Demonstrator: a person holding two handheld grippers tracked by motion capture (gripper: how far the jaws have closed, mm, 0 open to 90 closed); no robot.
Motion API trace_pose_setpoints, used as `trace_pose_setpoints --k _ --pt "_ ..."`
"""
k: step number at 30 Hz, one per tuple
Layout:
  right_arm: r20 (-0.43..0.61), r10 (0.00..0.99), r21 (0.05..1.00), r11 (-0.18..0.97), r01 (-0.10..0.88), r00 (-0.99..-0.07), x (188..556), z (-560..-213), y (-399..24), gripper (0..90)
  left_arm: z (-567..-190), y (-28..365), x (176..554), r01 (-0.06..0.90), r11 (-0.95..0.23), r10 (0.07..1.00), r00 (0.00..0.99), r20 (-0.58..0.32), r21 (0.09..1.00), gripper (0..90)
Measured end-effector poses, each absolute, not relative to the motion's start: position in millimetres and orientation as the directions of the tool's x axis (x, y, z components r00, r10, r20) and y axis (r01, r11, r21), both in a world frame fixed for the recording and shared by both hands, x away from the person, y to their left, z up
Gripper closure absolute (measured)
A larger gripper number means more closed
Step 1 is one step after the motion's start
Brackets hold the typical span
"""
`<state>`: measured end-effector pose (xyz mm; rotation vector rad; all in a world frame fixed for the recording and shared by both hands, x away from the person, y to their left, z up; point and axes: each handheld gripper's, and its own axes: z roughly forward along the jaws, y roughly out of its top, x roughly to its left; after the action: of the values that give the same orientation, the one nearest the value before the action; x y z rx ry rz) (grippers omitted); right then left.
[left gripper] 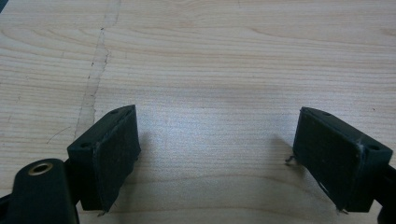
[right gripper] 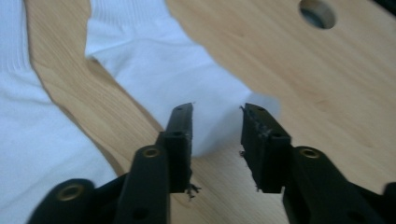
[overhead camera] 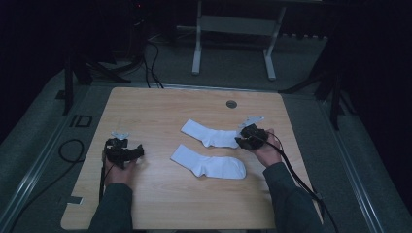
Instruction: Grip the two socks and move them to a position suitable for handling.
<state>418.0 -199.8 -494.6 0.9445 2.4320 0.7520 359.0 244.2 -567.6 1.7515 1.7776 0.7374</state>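
two white cotton ankle socks lie flat mid light-wood tabletop, apart, likely staged for pairing. right hand-held gripper sits low at the far sock toe end, jaws part open straddling the tip, not pinching. near sock untouched. left hand-held gripper parked wide open, nothing held.

White socks (plain), pale wood-grain table

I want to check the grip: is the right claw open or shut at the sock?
Open. The right claw shows a gap between its pads, with the far sock's toe end seen between them, not pressed.
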Motion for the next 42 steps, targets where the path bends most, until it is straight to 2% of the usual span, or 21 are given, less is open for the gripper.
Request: trace_pose_setpoints --k 5,11,15,18,20,28,42 --pt "-0.188 0.713 0.634 0.614 0.471 -0.676 418.7 -486.9 -198.9 58.5 -567.6 244.3 359.0 0.709 0.009 1.000 -0.016 0.004 0.705 14.6" --pt "-0.188 0.685 0.605 0.645 0.467 -0.704 427.9 -497.8 -175.2 61.3 -567.6 244.3 359.1 0.709 0.009 1.000 -0.017 0.003 0.705 14.6" --pt "-0.172 0.667 0.576 0.665 0.476 -0.725 439.6 -510.8 -158.8 68.8 -567.6 244.2 359.1 0.709 0.009 1.000 -0.017 0.003 0.705 14.6" --pt "-0.164 0.660 0.563 0.673 0.480 -0.733 446.6 -518.5 -149.1 81.4 -567.6 244.3 359.1 0.709 0.009 1.000 -0.016 0.003 0.705 14.6" --pt "-0.170 0.657 0.561 0.678 0.476 -0.735 450.4 -522.9 -143.7 83.5 -567.6 244.3 359.1 0.709 0.009 1.000 -0.016 0.004 0.705 14.6" --pt "-0.145 0.660 0.531 0.680 0.505 -0.737 458.8 -540.6 -135.8 84.6 -567.6 244.3 359.1 0.709 0.009 1.000 -0.016 0.003 0.705 14.6" --pt "-0.159 0.645 0.528 0.696 0.487 -0.748 441.2 -540.5 -152.7 82.9 -567.6 244.2 359.1 0.709 0.010 1.000 -0.017 0.003 0.705 14.6"
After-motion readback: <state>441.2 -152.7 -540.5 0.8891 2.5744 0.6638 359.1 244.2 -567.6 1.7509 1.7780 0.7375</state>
